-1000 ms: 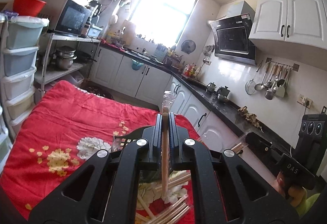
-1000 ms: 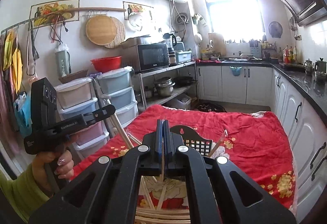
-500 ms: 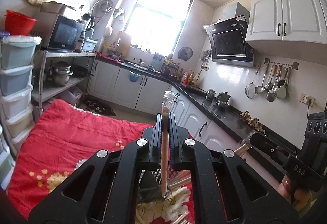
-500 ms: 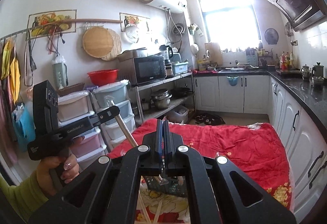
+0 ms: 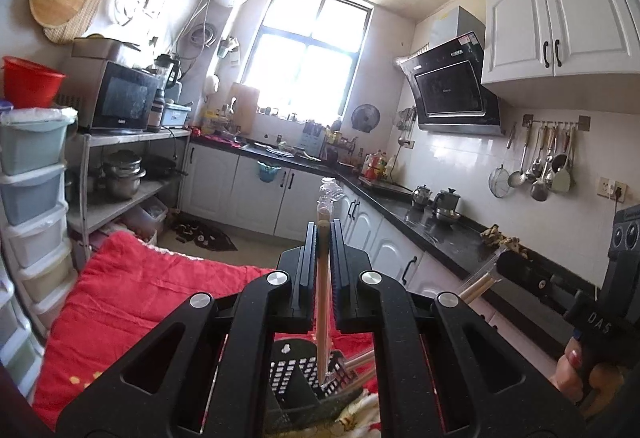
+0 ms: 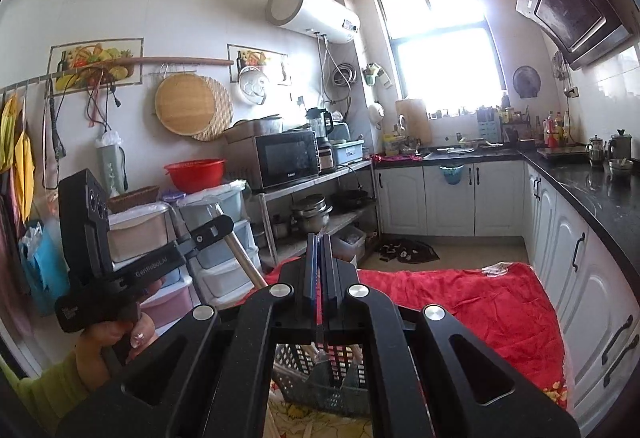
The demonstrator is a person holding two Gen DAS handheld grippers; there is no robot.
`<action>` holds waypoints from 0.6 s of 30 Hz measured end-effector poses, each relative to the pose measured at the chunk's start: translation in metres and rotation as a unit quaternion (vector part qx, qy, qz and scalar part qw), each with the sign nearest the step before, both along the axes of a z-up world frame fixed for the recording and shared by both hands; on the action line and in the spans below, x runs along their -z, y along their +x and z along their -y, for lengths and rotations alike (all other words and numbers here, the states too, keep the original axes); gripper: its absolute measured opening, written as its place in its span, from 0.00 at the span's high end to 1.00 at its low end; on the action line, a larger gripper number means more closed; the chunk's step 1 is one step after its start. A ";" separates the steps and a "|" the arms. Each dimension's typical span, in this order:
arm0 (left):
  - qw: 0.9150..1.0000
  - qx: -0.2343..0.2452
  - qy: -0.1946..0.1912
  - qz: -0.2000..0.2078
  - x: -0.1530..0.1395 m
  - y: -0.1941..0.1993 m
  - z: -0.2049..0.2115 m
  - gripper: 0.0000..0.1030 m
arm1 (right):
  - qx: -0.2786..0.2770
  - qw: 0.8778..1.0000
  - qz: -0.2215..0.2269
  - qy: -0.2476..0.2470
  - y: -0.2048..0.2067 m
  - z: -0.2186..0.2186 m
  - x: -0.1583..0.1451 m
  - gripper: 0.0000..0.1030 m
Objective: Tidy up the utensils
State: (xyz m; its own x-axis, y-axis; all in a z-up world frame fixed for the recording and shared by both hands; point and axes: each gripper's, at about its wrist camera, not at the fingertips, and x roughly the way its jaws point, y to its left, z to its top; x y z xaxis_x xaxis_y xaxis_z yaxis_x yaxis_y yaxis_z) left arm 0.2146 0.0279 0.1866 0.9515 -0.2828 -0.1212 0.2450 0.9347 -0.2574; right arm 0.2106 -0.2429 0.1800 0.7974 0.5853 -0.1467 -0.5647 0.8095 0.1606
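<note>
My left gripper (image 5: 323, 234) is shut on a pair of wooden chopsticks in a clear wrapper (image 5: 322, 302). They stand upright, with the lower end over a black perforated utensil basket (image 5: 296, 370). My right gripper (image 6: 319, 242) is shut on another wrapped pair, seen edge-on between its fingers. From the left wrist view that pair (image 5: 478, 286) slants down out of the right gripper (image 5: 502, 264). The right wrist view shows the left gripper (image 6: 226, 226) at the left with its chopsticks (image 6: 244, 262), and the basket (image 6: 320, 390) below the fingers. A hand holds each tool.
A red floral cloth (image 5: 140, 290) covers the table under the basket, and loose chopsticks lie by the basket. Stacked plastic drawers (image 6: 216, 238) and a metal shelf with a microwave (image 6: 288, 158) stand at the left. White cabinets and a black counter (image 6: 580, 198) run along the right.
Both grippers have risen with their chopsticks still held. The basket and the red cloth have dropped lower in both views, and more of the ceiling shows.
</note>
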 end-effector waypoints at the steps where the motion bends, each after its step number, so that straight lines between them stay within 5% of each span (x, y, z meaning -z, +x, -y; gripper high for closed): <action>1: 1.000 -0.002 0.002 0.001 0.000 0.001 0.001 0.97 | 0.001 1.000 0.001 0.001 0.002 0.000 -0.001 0.99; 18: 0.998 -0.040 0.037 -0.027 0.038 0.031 0.015 0.97 | 0.006 0.999 -0.027 0.017 0.037 -0.005 0.011 0.99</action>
State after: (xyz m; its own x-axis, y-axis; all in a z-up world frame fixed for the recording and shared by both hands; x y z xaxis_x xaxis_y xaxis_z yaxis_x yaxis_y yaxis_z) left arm 0.2460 0.0129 0.1483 0.9620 -0.1950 -0.1914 0.1567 0.9676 -0.1981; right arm 0.2478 -0.2379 0.1687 0.7955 0.5817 -0.1695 -0.5456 0.8094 0.2172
